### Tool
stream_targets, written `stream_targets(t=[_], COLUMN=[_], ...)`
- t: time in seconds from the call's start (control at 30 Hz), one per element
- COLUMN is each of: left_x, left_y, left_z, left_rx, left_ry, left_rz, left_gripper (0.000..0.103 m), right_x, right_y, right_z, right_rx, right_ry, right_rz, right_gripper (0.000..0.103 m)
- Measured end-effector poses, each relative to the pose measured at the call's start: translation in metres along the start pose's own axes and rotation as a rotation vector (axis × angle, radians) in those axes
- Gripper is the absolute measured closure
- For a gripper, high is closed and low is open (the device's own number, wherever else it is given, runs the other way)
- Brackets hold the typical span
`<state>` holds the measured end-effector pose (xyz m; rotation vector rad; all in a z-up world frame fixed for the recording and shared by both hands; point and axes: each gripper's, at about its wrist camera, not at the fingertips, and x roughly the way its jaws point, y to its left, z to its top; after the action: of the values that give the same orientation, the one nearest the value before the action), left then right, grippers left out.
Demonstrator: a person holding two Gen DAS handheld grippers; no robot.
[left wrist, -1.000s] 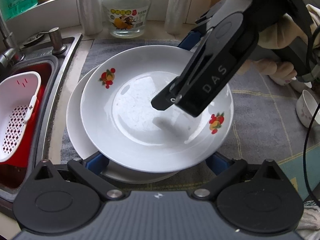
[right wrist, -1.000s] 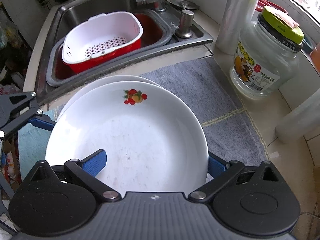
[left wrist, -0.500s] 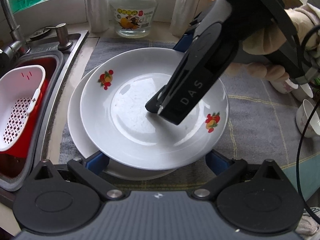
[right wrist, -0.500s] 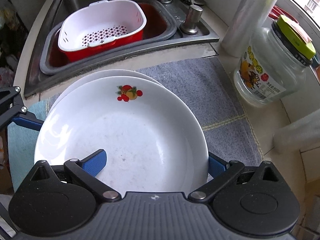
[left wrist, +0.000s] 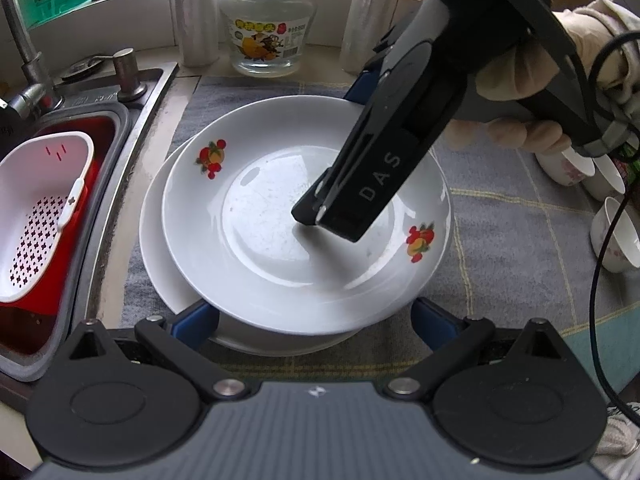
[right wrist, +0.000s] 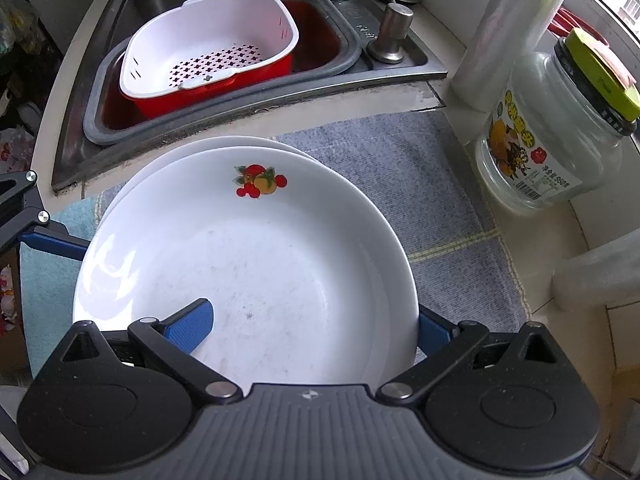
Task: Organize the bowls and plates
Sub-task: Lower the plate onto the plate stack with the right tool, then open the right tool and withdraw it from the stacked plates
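Left wrist view: my fruit-print plate [left wrist: 280, 240] sits stacked on the plain plate [left wrist: 160, 264], right claw [right wrist: 316, 320] straddling its rim, left claw [left wrist: 316, 320] wide; bowls [left wrist: 612, 236] remain unsorted.

Fruit-print plate [left wrist: 280, 248] stacked on plain plate [left wrist: 160, 264], right hand-held gripper [left wrist: 360, 208] straddling its rim

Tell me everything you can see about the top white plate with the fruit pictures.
The top plate is glossy white, ceramic-looking, deep with a broad sloping rim and two small red-and-orange fruit prints on opposite sides. It lies level, face up, stacked off-centre on a plain white plate on a grey cloth. The right claw straddles its rim, one blue finger inside the well. Faint specks mark its centre.
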<state>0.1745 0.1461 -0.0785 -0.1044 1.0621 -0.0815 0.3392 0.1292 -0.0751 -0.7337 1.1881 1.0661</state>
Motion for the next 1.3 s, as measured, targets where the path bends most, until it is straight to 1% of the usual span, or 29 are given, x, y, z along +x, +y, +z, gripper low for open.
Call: stream_targets(t=[0.17, 0.4, 0.53, 0.73, 1.13, 1.3], left_x=[0.0003, 0.0018, 0.0008, -0.0003, 0.0009, 0.0015], left_y=[0.0036, 0.0014, -0.0002, 0.0004, -0.0014, -0.0013], left_z=[0.0011, 0.0024, 0.0014, 0.0000, -0.0004, -0.0017], left_rx=[-0.004, 0.004, 0.009, 0.022, 0.034, 0.050], left_ry=[-0.001, 0.003, 0.002, 0.004, 0.003, 0.001], left_rz=[-0.005, 0.014, 0.024, 0.048, 0.069, 0.093], left_gripper=[0.002, 0.002, 0.002, 0.001, 0.001, 0.001], right_x=[0.0001, 0.0017, 0.0018, 0.0050, 0.0051, 0.0055], right_y=[0.0006, 0.0021, 0.0013, -0.0002, -0.0005, 0.0004], right_z=[-0.0001, -0.0004, -0.0022, -0.0032, -0.0032, -0.0028], right_rx=[0.023, 0.035, 0.048, 0.071, 0.074, 0.075], right_ry=[-0.015, -0.035, -0.049, -0.053, -0.049, -0.047], right_rz=[-0.001, -0.007, 0.005, 0.034, 0.031, 0.028], right_gripper=[0.000, 0.000, 0.000, 0.000, 0.000, 0.000])
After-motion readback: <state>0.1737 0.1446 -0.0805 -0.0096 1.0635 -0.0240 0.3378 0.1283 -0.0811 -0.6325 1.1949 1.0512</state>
